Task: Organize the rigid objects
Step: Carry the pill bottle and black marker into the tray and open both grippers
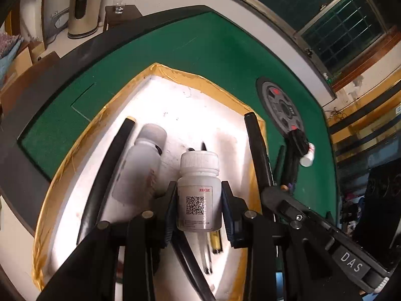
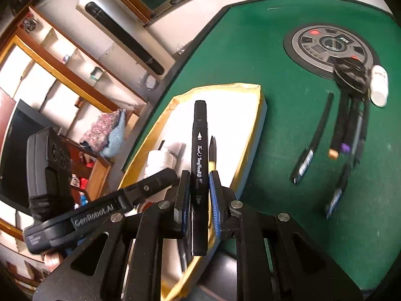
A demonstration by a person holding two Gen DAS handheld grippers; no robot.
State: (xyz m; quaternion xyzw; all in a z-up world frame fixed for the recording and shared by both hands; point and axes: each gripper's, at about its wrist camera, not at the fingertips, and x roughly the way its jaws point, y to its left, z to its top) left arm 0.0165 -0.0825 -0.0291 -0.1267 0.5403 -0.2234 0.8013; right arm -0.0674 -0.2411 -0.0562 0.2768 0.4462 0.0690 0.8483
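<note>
Looking along the left gripper (image 1: pixel 199 198), its fingers (image 1: pixel 170 200) are clamped narrow on the sides of a small white pill bottle (image 1: pixel 199 190), cap pointing away, QR label facing the camera. The bottle hangs over a white tray (image 1: pixel 195 115) with yellow tape round its rim, set on the green desk (image 1: pixel 200 57). A larger white bottle (image 1: pixel 142 165) lies on its side in the tray, and long black markers (image 1: pixel 107 175) lie beside it, with more thin pens partly hidden under the held bottle. Off to the right, outside the tray, a few loose pens (image 1: pixel 288 165) and a small white bottle (image 1: pixel 308 155) wait on the felt near a round grey dial (image 1: pixel 283 107).

From the right gripper (image 2: pixel 198 193), the fingers (image 2: pixel 185 195) pinch a black art marker (image 2: pixel 199 170) near its middle, the marker standing lengthwise along the view. Below it is the same tray (image 2: pixel 253 130), seen from its near edge, with a white bottle and a pencil-like item inside. On the felt to the right, several markers (image 2: pixel 313 140) and a white bottle (image 2: pixel 379 85) lie well apart from the tray.

Both hands seem to be at the placing step, each carrying an item to the tray. Next calls for lowering each into a free patch of the tray, avoiding the things already lying there, then opening the fingers.
</note>
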